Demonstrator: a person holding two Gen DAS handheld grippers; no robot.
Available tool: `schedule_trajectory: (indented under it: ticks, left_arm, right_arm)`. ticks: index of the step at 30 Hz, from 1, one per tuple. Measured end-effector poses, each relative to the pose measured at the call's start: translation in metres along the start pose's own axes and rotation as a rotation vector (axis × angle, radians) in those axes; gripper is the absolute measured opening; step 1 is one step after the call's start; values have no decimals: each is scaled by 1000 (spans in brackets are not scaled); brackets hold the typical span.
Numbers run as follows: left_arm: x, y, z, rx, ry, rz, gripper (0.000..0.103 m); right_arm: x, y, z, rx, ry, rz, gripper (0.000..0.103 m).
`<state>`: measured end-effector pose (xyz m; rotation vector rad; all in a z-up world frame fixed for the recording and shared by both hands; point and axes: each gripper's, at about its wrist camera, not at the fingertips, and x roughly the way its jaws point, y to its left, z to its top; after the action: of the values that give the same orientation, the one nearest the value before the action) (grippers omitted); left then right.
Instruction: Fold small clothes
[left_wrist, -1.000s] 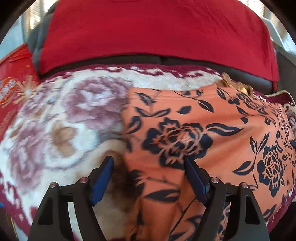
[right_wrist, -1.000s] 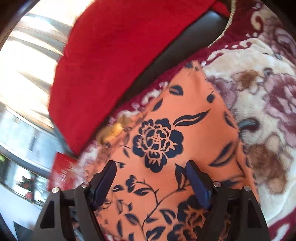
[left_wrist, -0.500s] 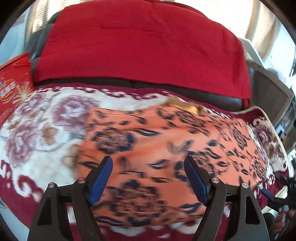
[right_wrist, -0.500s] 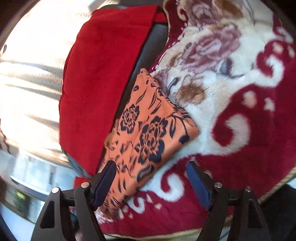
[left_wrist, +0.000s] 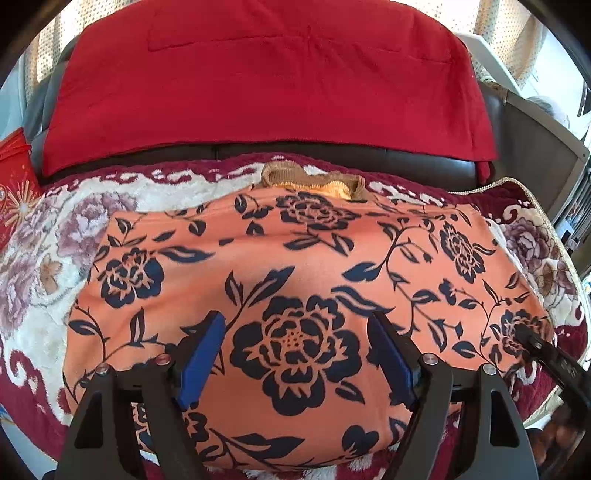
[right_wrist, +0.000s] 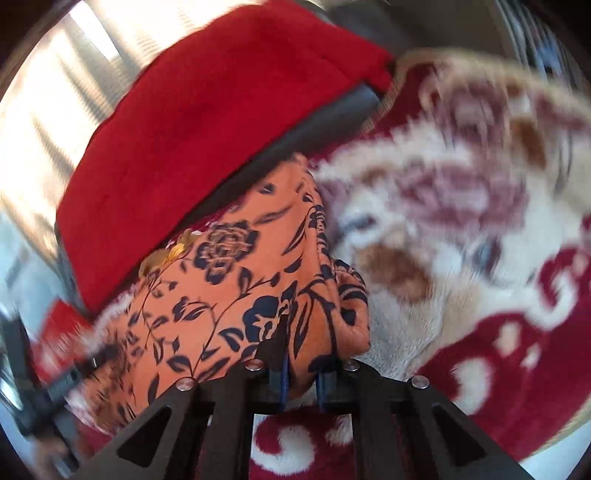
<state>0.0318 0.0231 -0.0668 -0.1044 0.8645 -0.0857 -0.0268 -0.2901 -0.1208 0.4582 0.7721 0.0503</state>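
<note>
An orange floral garment (left_wrist: 295, 266) is spread on a plush floral blanket (left_wrist: 48, 258).
Its bunched corner is pinched by the just-closed right tongs (right_wrist: 301, 373), blurred; the left tongs (left_wrist: 295, 358) are held spread above it.

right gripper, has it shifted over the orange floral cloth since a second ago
Yes. The right gripper came back from the middle of the orange floral cloth to its corner beside the plush blanket; its jaws have just closed, pinching that corner.
</note>
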Motion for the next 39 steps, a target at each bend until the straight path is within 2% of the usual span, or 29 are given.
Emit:
schedule_trajectory:
  ticks: [2, 4, 6, 13, 14, 17, 19, 21, 22, 23, 24, 26, 28, 29, 30, 31, 32, 34, 36, 39]
  left_arm:
    - [1, -3, 2, 15, -9, 10, 80]
    - [6, -6, 4, 24, 4, 21, 80]
    - [9, -9, 4, 36, 14, 25, 80]
    - [9, -20, 5, 65, 8, 38, 80]
    - [9, -21, 6, 66, 5, 40, 80]
    - [10, -22, 8, 61, -7, 43, 80]
    - [19, -25, 7, 79, 1, 52, 82]
    - [41, -28, 2, 123, 72, 95, 83]
    - [49, -31, -1, 148, 84, 114, 84]
    - [46, -32, -1, 160, 65, 123, 84]
    - [41, -34, 1, 160, 61, 123, 84]
    - [27, -33, 7, 127, 15, 94, 84]
    - [18, -37, 9, 134, -40, 79, 84]
    - [22, -40, 9, 166, -37, 84, 84]
    - [32, -44, 6, 198, 0, 90, 84]
    - [49, -45, -1, 232, 64, 101, 85]
    - [51, -46, -4, 241, 43, 108, 86]
    - [49, -47, -8, 246, 9, 118, 88]
    - [50, -47, -8, 238, 9, 115, 89]
    - [51, -46, -8, 238, 10, 107, 89]
  right_arm:
    - [2, -11, -5, 35, 14, -3, 11]
    - [18, -30, -14, 112, 70, 33, 11]
    - [18, -42, -13, 191, 61, 116, 15]
    - [16, -58, -14, 286, 64, 225, 26]
    - [15, -59, -15, 288, 64, 233, 32]
    - [9, -55, -18, 286, 44, 289, 68]
    - [5, -47, -16, 265, 32, 286, 69]
    - [11, -43, -15, 259, 47, 283, 67]
    - [12, -42, -14, 260, 55, 276, 62]
    - [13, -41, -12, 252, 62, 263, 43]
    - [15, -40, -10, 247, 73, 256, 36]
    - [15, -43, -8, 258, 85, 267, 36]
    - [11, -52, -2, 281, 101, 260, 37]
    - [9, -56, 1, 291, 96, 247, 37]
    - [2, -64, 6, 304, 77, 228, 41]
    - [-7, -74, 13, 318, 44, 216, 50]
    - [-13, -80, 19, 326, 17, 218, 68]
    - [-16, -88, 42, 313, -15, 232, 72]
    - [6, -87, 70, 279, 42, 281, 72]
    - [62, -75, 106, 224, 167, 329, 72]
